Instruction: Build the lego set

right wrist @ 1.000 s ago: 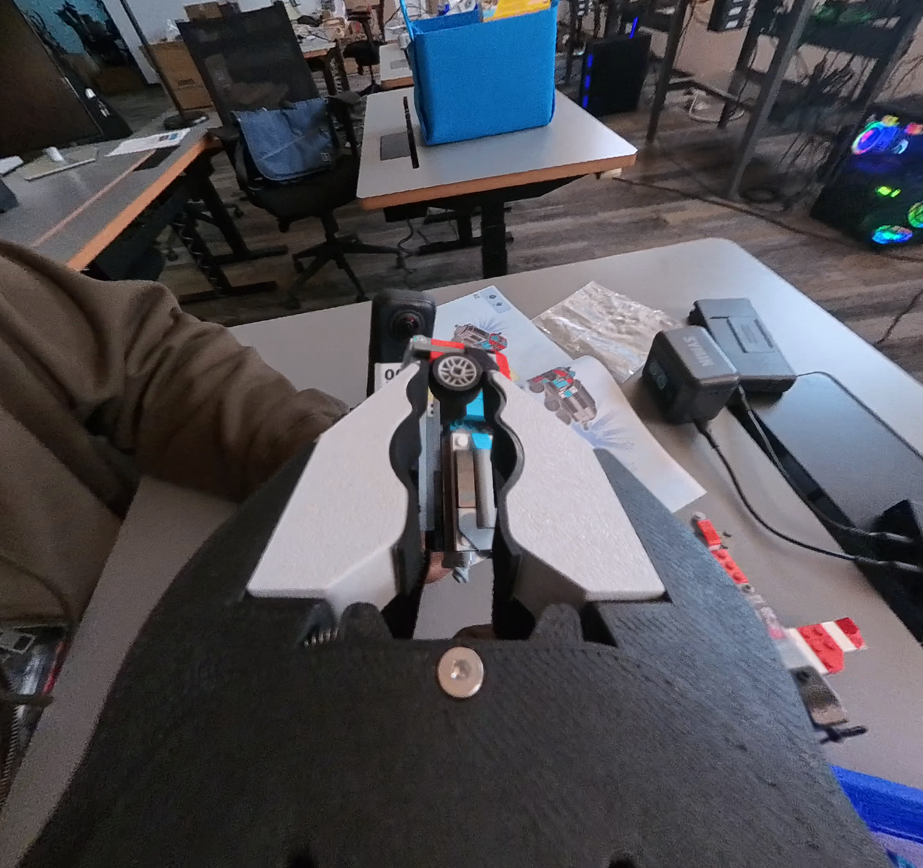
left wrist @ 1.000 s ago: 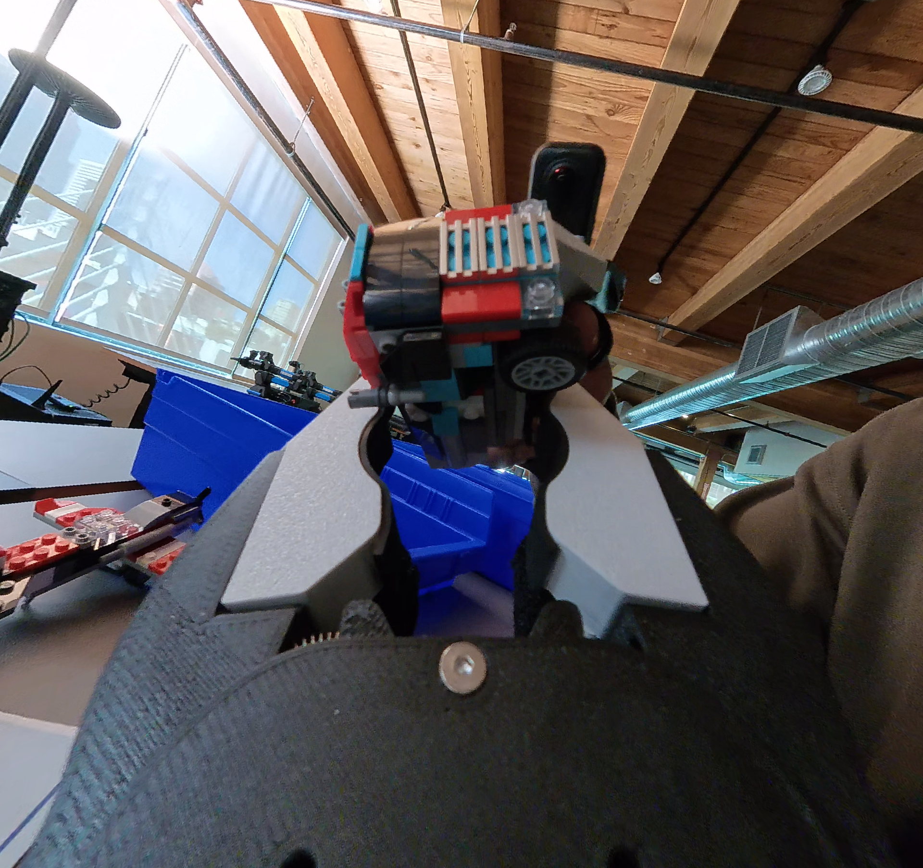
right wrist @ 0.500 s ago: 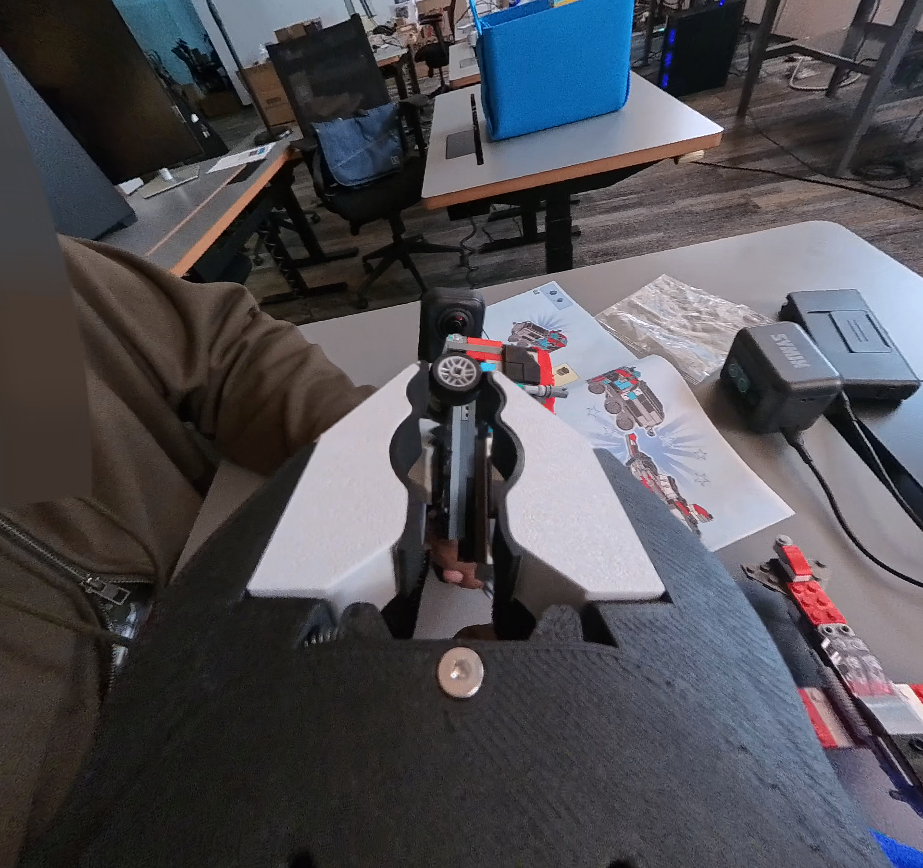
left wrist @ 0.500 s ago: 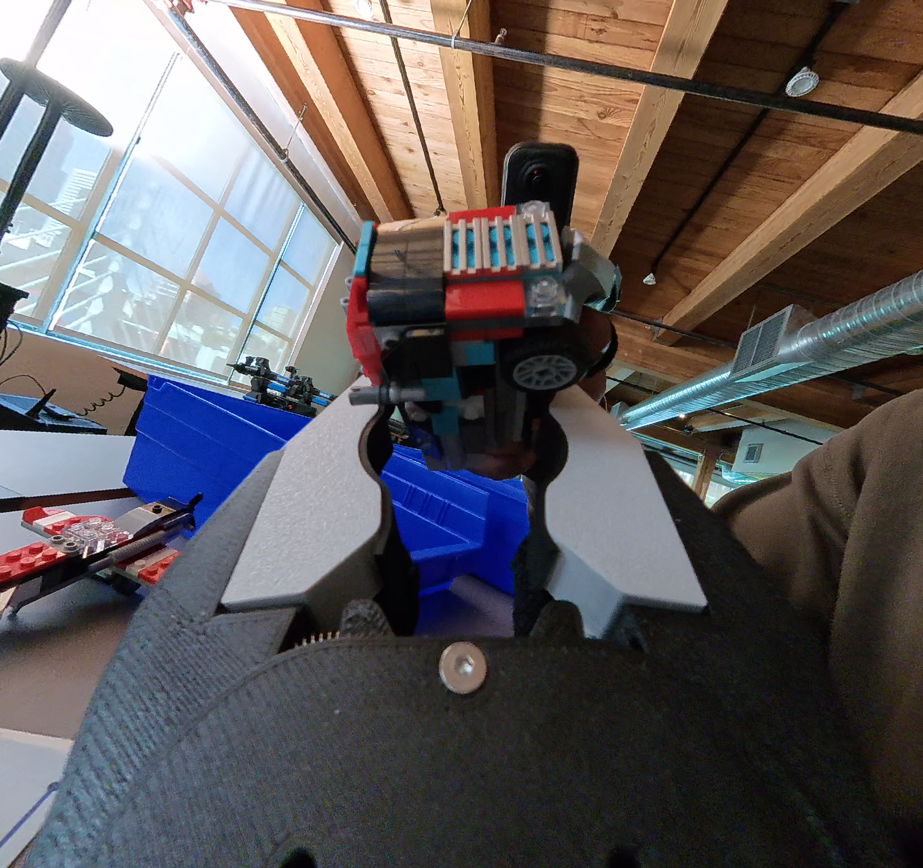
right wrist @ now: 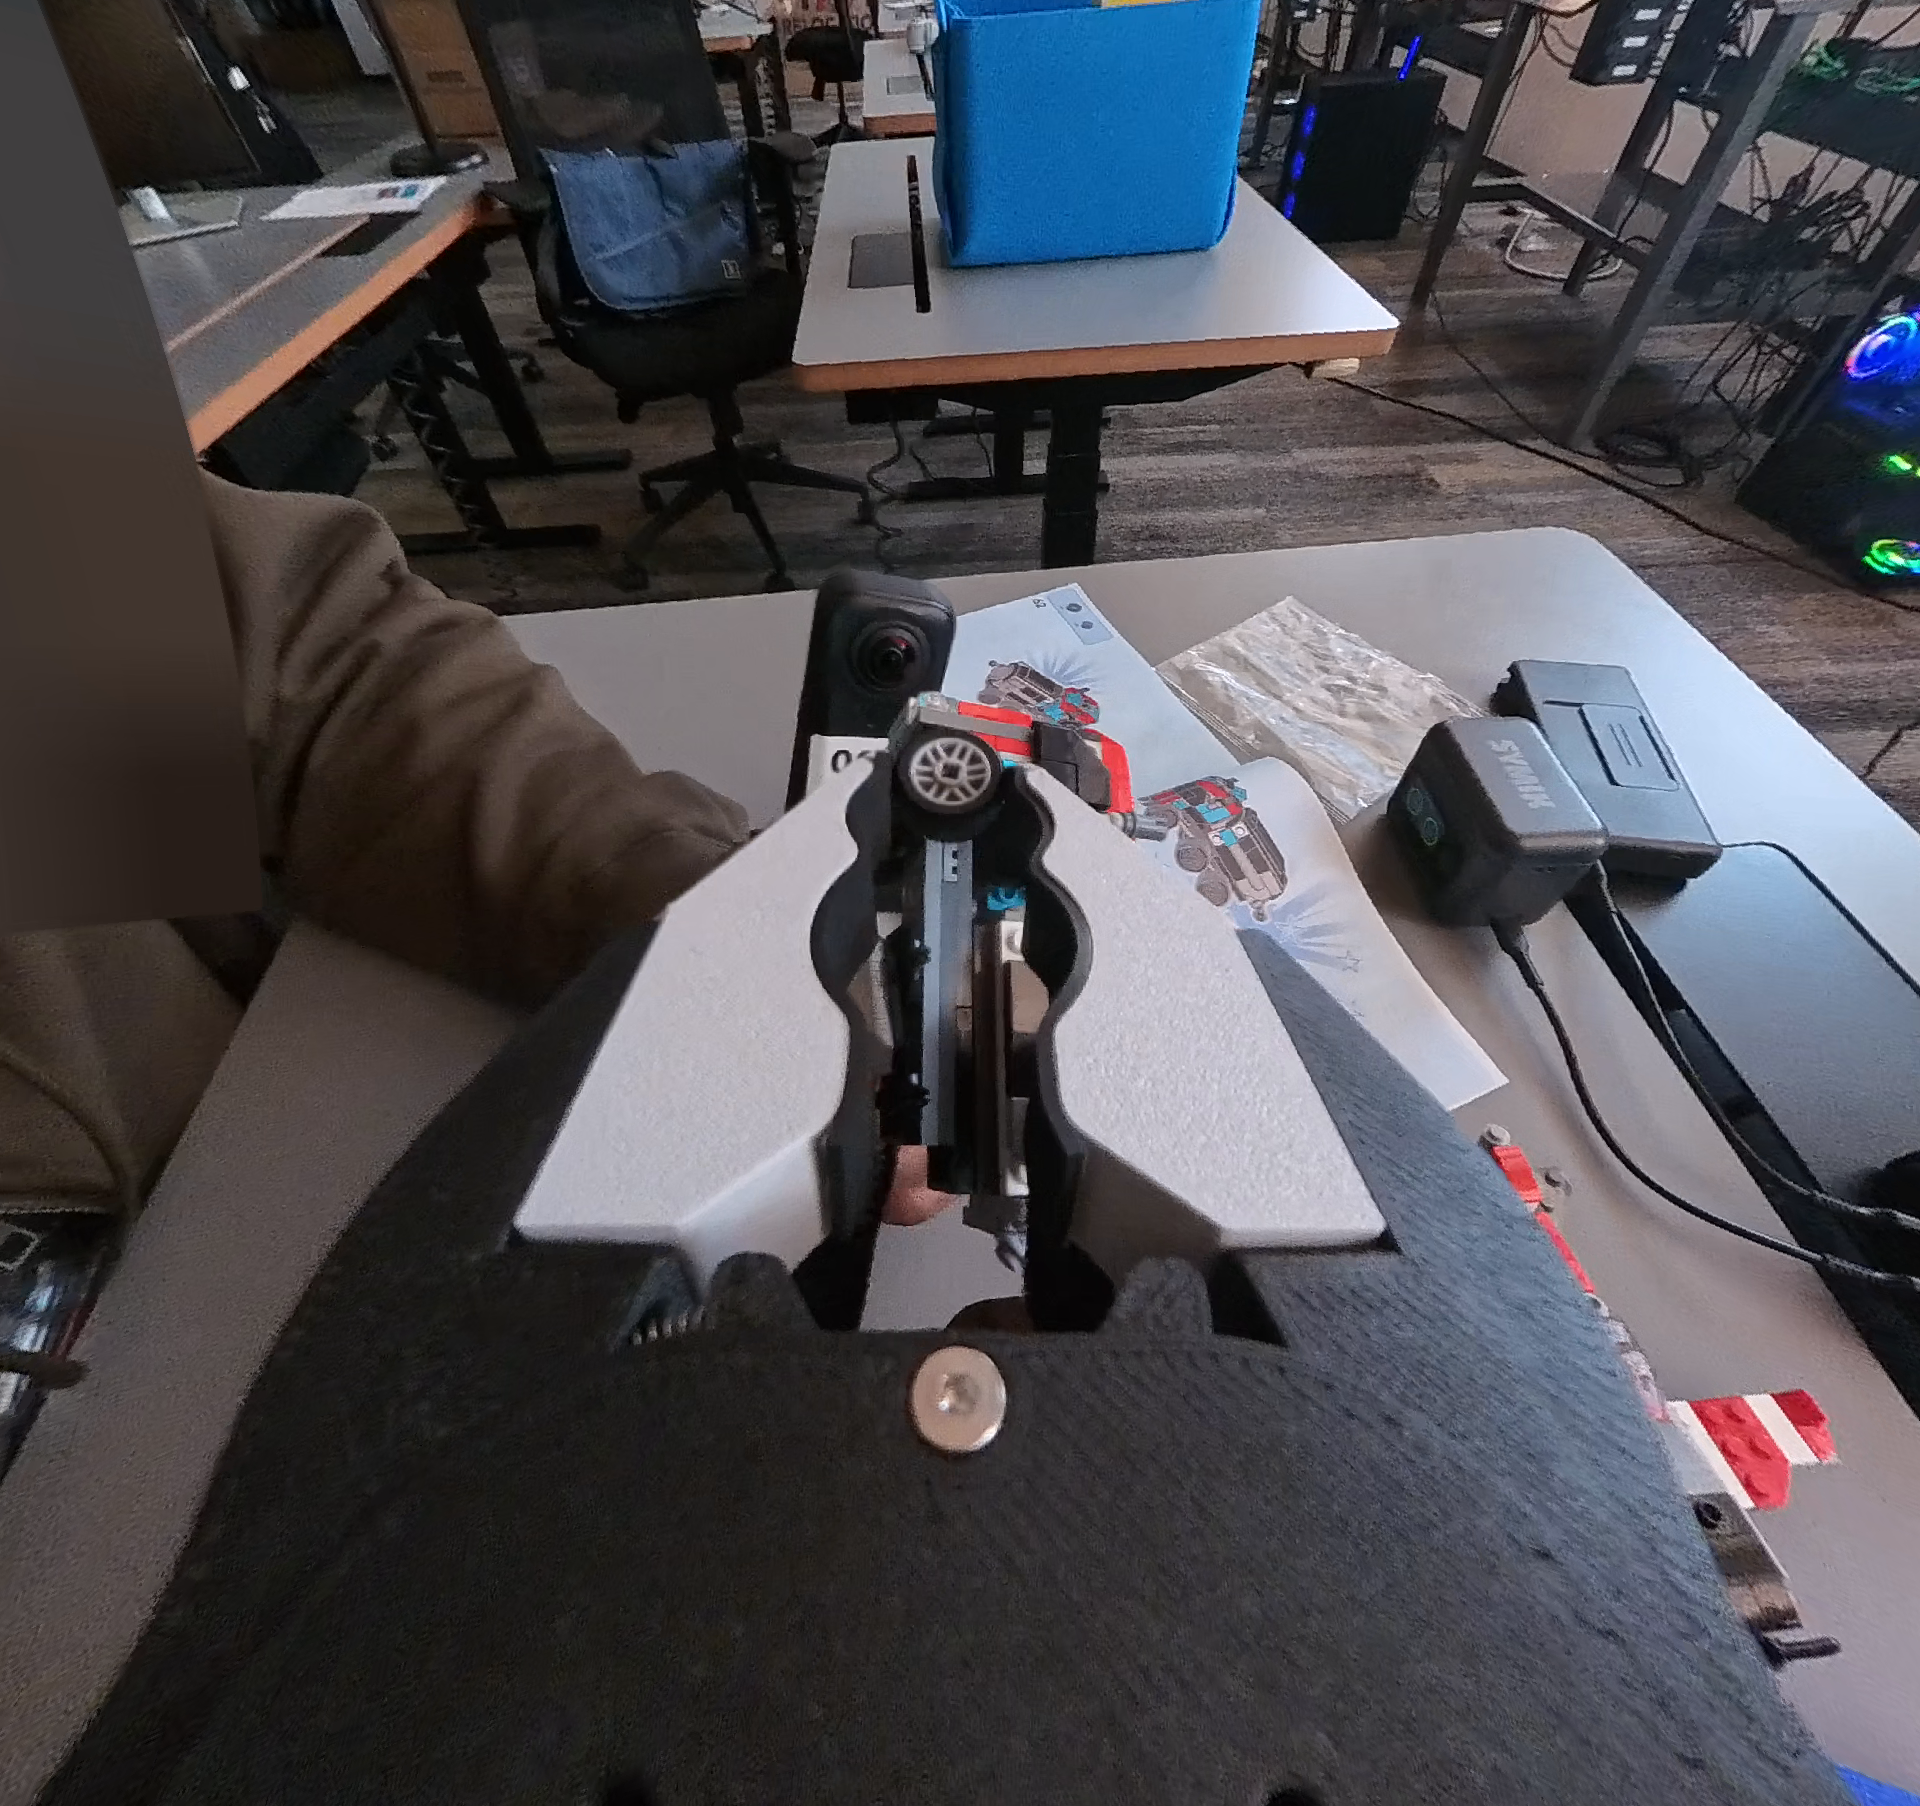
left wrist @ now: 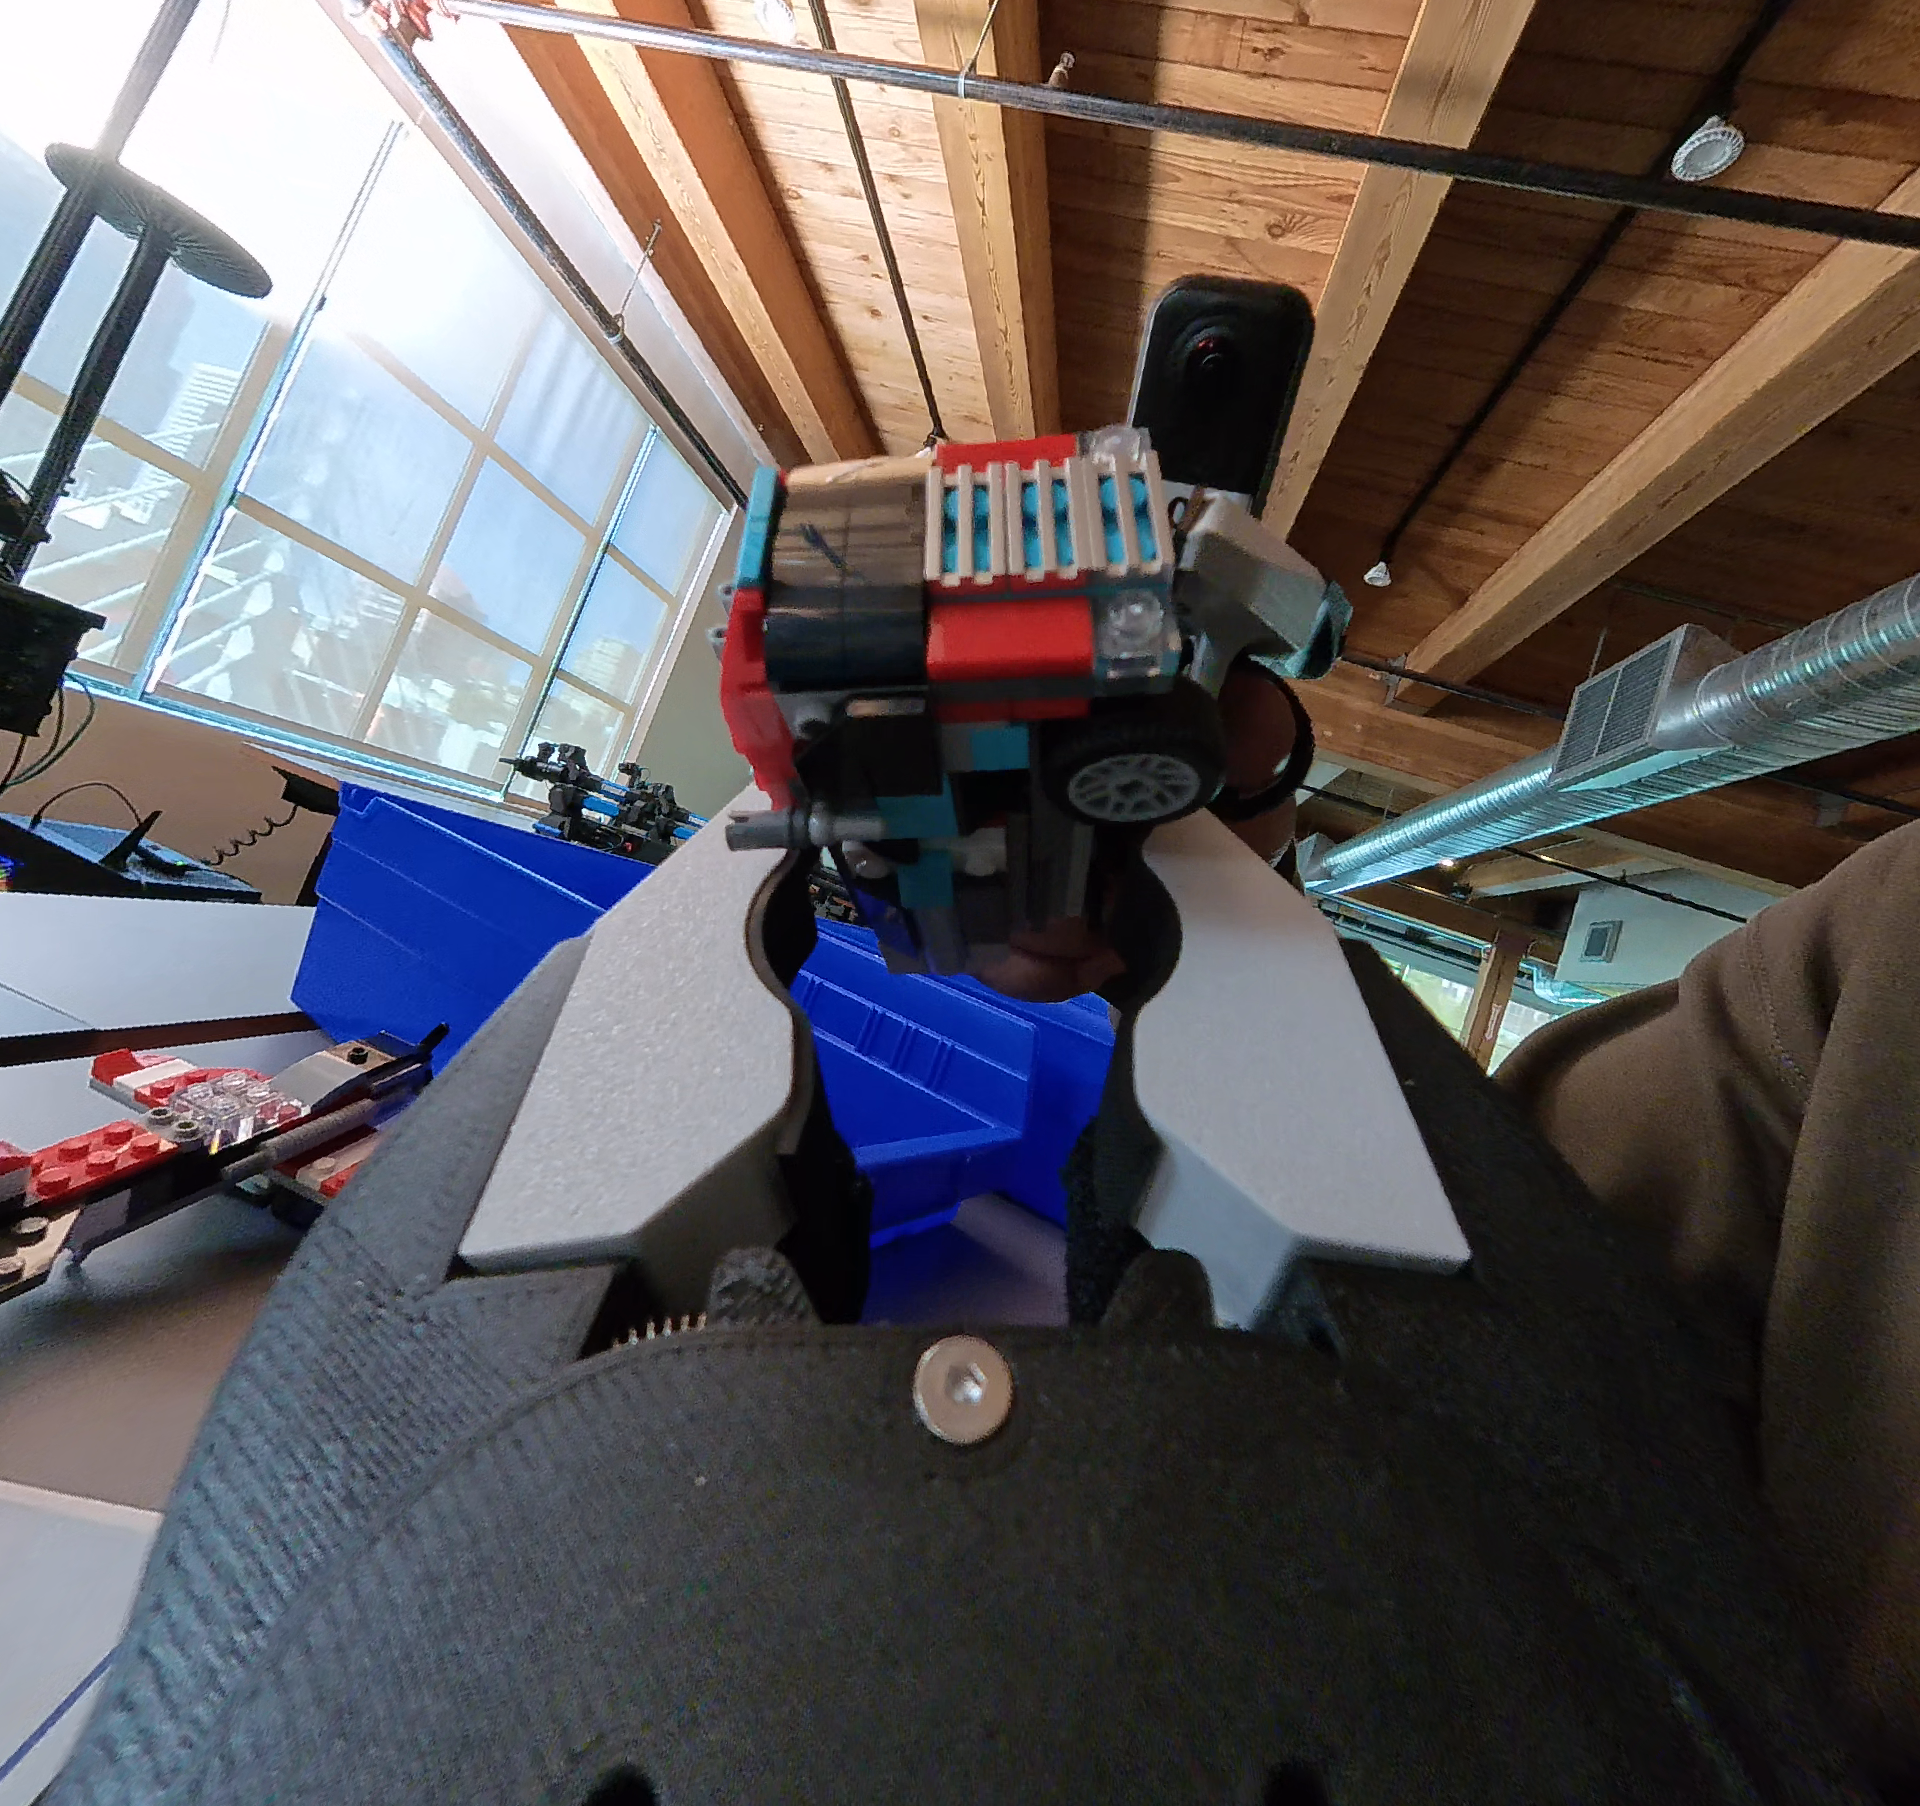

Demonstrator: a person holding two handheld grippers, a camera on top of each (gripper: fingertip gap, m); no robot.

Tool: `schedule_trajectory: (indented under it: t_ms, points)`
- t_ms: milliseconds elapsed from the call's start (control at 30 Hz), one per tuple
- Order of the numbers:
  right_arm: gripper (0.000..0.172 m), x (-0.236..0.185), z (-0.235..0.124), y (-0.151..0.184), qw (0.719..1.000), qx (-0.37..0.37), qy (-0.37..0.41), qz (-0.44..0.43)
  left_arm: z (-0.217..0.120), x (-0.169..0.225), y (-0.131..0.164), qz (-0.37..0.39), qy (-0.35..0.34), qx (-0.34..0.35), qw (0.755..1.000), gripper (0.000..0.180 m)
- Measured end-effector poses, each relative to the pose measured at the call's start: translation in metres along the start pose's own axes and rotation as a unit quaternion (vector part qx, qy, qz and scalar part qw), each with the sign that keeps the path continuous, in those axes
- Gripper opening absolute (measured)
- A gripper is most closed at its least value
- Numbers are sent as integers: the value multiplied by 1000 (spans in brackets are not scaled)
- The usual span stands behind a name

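Left wrist view: camera tilted up at the timber ceiling. Left gripper [left wrist: 961, 883] has its jaws spread wide. The brick-built truck [left wrist: 966, 634] sits just past and above the fingertips [left wrist: 717, 883], lower chassis dipping into the gap. Left pad clearly stands off from it; the right side of the model is close to the right pad, contact can't be confirmed. Grille and red cab face the camera, one spoked wheel [left wrist: 1138, 780] to the right. A second gripper's grey finger and a black camera [left wrist: 1221, 385] show behind the model. Blue bins [left wrist: 499, 904] lie behind, loose red bricks [left wrist: 156, 1133] on the table at left.

Right wrist view: right gripper [right wrist: 951, 821] is pinching the truck [right wrist: 961, 977] by its narrow grey chassis, both pads on it. The model's long axis runs along the fingers, wheel [right wrist: 948, 771] at the tips, red cab end pointing away and to the right. It is held in the air above the grey table [right wrist: 644, 676], over an instruction sheet [right wrist: 1278, 883]. Black chargers [right wrist: 1496, 811] sit to the right.

The right gripper carries the model; the left is nearest its cab end.
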State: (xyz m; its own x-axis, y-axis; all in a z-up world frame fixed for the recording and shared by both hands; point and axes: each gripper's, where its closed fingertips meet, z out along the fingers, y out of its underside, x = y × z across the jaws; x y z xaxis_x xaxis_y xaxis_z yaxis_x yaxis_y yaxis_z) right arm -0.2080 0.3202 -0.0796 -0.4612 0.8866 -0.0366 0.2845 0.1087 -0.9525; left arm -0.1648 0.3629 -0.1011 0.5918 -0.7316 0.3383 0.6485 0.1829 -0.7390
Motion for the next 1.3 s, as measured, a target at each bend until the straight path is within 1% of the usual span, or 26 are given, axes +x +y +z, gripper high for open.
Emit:
schedule_trajectory:
  t_ms: [233, 467, 600, 800, 900, 1033, 1300]
  points:
    - [22, 0, 1, 2, 1000, -13, 14, -13, 0, 0, 0, -2, 0, 2, 1000, 57]
    - [22, 1, 1, 4, 996, -38, 53, -56, -1, -2, -1, -5, -3, 5, 1000, 58]
    - [22, 0, 0, 4, 995, -43, 58, -74, 0, -1, -1, 0, -4, 2, 1000, 58]
    - [22, -2, -2, 4, 997, -31, 31, -66, 1, 0, 1, 8, -9, -3, 1000, 58]
    - [22, -7, -6, 4, 999, -12, -16, -49, 3, 5, 4, 19, -5, -11, 1000, 57]
    - [22, -8, -11, 5, 998, 4, -62, -13, 3, 2, 6, 14, -15, -16, 1000, 57]
    - [22, -6, -10, 9, 998, -7, -58, -18, 3, -1, 7, 14, -22, -23, 999, 57]
